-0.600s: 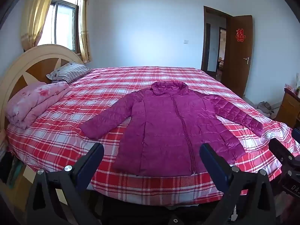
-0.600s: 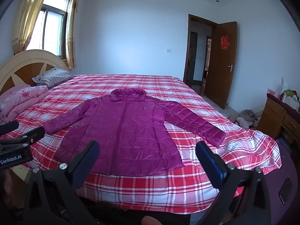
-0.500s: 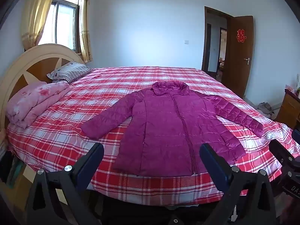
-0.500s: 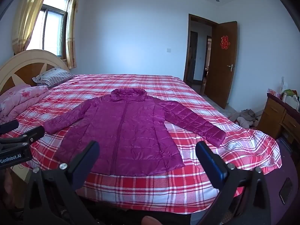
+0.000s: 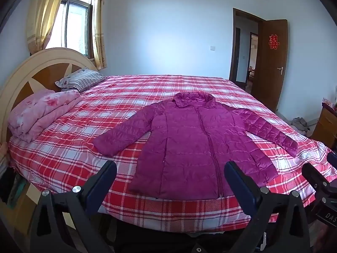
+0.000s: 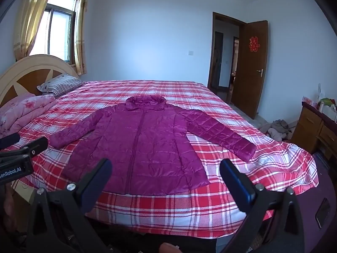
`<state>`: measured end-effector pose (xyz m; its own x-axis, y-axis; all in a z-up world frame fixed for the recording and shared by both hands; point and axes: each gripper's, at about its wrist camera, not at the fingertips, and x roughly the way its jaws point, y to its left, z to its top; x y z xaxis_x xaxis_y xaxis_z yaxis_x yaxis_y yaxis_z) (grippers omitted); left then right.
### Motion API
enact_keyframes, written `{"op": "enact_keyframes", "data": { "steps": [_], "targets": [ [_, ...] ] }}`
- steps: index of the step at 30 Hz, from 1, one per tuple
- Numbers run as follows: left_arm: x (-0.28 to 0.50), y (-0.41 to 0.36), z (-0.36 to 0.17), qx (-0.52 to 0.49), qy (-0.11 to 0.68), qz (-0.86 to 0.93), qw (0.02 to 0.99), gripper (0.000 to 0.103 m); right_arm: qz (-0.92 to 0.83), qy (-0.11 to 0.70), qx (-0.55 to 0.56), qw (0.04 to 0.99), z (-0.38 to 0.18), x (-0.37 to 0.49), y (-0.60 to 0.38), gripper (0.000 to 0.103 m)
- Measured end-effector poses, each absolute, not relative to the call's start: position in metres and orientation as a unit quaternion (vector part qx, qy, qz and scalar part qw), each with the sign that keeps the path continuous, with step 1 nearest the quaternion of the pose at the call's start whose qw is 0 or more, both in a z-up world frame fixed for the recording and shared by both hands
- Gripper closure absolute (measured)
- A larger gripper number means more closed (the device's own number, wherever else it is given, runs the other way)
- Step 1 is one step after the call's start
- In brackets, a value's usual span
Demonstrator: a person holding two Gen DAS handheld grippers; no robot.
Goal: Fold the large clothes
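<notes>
Meanwhile, nothing has been moved: the jacket [image 5: 189, 147] is left spread flat, unfolded, and both grippers [image 5: 170, 181] [image 6: 166, 177] are held wide open, empty.

"GenRobot.AI" is showing in white on the left tool [image 6: 12, 169] at the right wrist view's edge. "DAS" is showing, cut off, on the right tool [image 5: 327, 217]. A red double-happiness sign [image 5: 273, 41] is hanging on the door [image 5: 271, 73].
</notes>
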<state>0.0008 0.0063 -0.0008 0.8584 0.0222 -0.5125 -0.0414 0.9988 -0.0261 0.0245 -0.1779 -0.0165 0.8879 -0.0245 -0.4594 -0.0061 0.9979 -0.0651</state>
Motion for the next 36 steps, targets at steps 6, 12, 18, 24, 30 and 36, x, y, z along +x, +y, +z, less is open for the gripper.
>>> {"op": "enact_keyframes", "data": {
  "steps": [6, 12, 18, 24, 30, 36],
  "targets": [
    [0.0032, 0.005, -0.0001, -0.017, 0.265, 0.018, 0.964, 0.001, -0.003, 0.243, -0.029, 0.97, -0.018, 0.0259, -0.1779, 0.0],
    [0.0041, 0.0076, -0.0001, -0.016, 0.263, 0.024, 0.964, 0.001, -0.004, 0.243, -0.029, 0.97, -0.0183, 0.0265, -0.1777, 0.0],
    [0.0051, 0.0088, -0.0008, -0.017, 0.265, 0.025, 0.964, 0.001, -0.002, 0.249, -0.026, 0.968, -0.0199, 0.0287, -0.1788, 0.0],
    [0.0054, 0.0094, -0.0016, -0.017, 0.266, 0.025, 0.964, 0.001, -0.002, 0.249, -0.026, 0.968, -0.02, 0.0287, -0.1787, 0.0],
    [0.0058, 0.0106, -0.0027, -0.017, 0.267, 0.026, 0.963, 0.001, -0.002, 0.249, -0.025, 0.968, -0.02, 0.0289, -0.1788, 0.0],
    [0.0061, 0.0106, -0.0031, -0.018, 0.267, 0.026, 0.963, 0.001, -0.002, 0.25, -0.025, 0.968, -0.0201, 0.029, -0.1787, 0.0]
  ]
}}
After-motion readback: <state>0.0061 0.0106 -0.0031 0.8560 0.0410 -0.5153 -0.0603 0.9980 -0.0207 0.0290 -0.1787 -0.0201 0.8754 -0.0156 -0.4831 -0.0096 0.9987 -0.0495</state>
